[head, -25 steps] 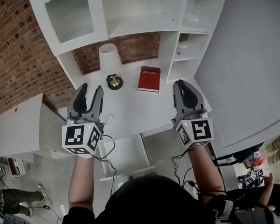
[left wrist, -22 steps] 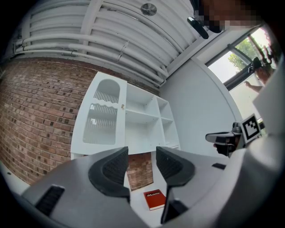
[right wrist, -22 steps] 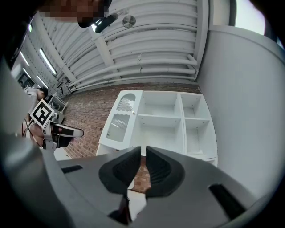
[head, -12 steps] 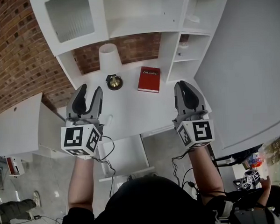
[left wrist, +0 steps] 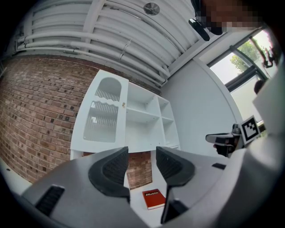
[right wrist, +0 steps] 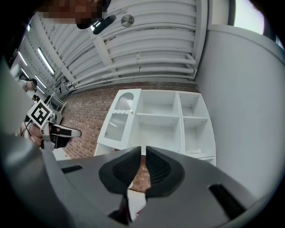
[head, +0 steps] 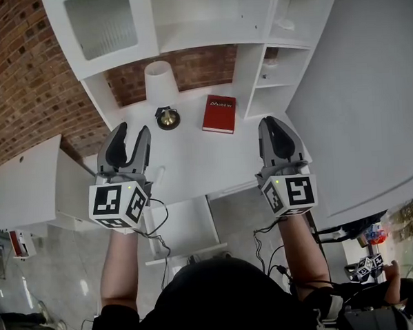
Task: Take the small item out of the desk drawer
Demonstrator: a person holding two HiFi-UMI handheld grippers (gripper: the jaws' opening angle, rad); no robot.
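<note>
Book (head: 219, 114) right of lamp (head: 161, 84) on desk (head: 199, 161), shelf unit (head: 207, 36) behind.

I see a red book (head: 219, 114) near a white-shaded lamp (head: 161, 82) (brass base), brick wall (head: 22, 81) behind.

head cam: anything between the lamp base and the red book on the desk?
Nothing. In the head view, the stretch of white desk between the lamp base and the red book is bare.
</note>
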